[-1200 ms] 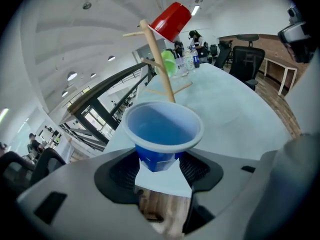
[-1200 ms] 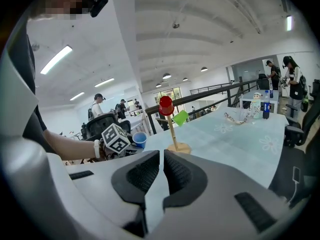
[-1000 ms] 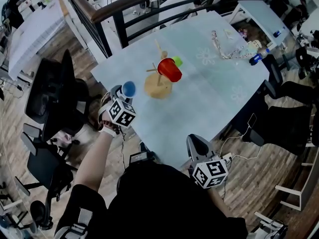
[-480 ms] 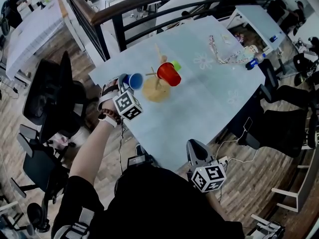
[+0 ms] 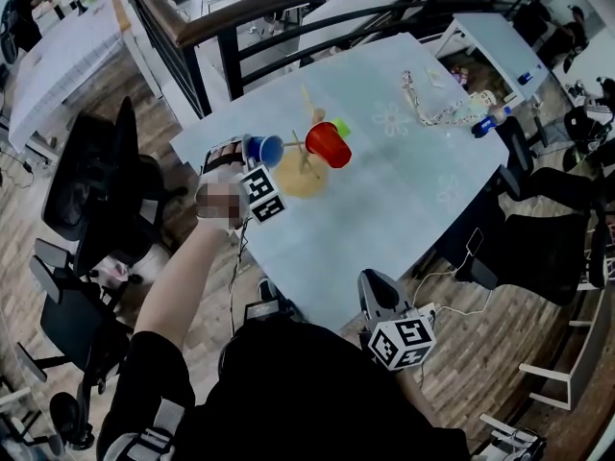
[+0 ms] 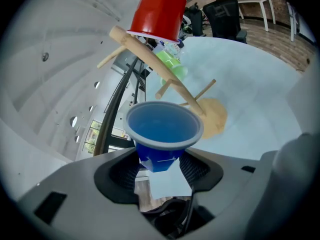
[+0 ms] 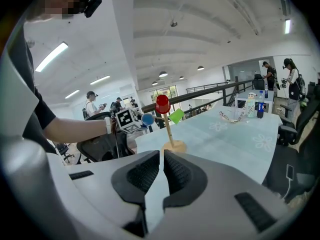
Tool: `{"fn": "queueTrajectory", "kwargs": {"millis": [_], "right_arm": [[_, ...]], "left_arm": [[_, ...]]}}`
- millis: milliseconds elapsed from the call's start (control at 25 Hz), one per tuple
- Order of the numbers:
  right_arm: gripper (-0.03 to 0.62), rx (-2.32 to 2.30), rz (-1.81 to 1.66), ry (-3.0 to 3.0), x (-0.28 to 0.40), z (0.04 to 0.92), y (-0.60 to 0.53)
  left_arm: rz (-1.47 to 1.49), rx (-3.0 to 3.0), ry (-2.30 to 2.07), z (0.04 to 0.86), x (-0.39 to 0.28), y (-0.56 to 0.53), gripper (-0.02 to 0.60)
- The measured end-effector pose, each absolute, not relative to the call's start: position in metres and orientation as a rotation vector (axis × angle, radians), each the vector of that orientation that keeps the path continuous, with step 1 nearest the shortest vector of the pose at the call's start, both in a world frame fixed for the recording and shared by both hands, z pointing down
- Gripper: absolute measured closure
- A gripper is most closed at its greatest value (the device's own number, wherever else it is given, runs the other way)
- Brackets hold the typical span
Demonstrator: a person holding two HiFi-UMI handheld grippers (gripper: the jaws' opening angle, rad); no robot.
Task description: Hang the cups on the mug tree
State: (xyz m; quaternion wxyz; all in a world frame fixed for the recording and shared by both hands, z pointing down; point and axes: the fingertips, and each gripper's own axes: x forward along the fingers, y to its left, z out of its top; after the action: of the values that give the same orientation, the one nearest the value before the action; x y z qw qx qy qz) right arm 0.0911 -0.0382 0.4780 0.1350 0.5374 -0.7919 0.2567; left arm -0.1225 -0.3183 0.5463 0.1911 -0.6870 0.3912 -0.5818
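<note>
Head view: red cup (image 5: 328, 144), green cup (image 5: 340, 126) hung on tree (image 5: 303, 179); blue cup (image 5: 263, 150) unhung, grasped by left gripper (image 5: 248, 161); right gripper (image 7: 161, 170) clenched, empty.

Left tongs (image 5: 248, 157), upper centre-left, clamp a small blue plastic cup (image 5: 266, 149); right tongs (image 5: 375, 284), lower centre, pressed together.

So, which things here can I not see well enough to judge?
- Blue cup: its base, left gripper view, sunk between the left gripper's pads.
- Red cup: its closed end, same view, cut by the top edge.
- Green cup: how it hangs, same view, behind the mug tree's stem.
- Clutter at the table's far end: too small, head view.
</note>
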Motion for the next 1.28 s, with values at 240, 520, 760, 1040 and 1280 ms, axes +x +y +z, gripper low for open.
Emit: {"fn": "queueTrajectory", "kwargs": {"millis": [240, 520, 760, 1040, 1280], "right_arm": [[0.545, 1.560, 0.740, -2.288, 0.091, 0.476, -0.039], [0.545, 1.565, 0.748, -2.286, 0.094, 0.478, -0.039], [0.545, 1.553, 0.765, -2.288, 0.093, 0.481, -0.039], [0.545, 1.555, 0.784, -2.282, 0.094, 0.484, -0.040], [0.545, 1.549, 0.792, -2.281, 0.095, 0.487, -0.043]], "left_arm": [[-1.570, -1.728, 1.016, 0.523, -0.107, -0.318, 0.325], [-1.508, -1.736, 0.995, 0.518, -0.092, -0.305, 0.325], [-1.453, -1.652, 0.966, 0.516, -0.081, -0.304, 0.325], [-1.505, -1.407, 0.875, 0.507, -0.084, -0.311, 0.325], [-1.494, -1.387, 0.847, 0.509, -0.075, -0.313, 0.325]]}}
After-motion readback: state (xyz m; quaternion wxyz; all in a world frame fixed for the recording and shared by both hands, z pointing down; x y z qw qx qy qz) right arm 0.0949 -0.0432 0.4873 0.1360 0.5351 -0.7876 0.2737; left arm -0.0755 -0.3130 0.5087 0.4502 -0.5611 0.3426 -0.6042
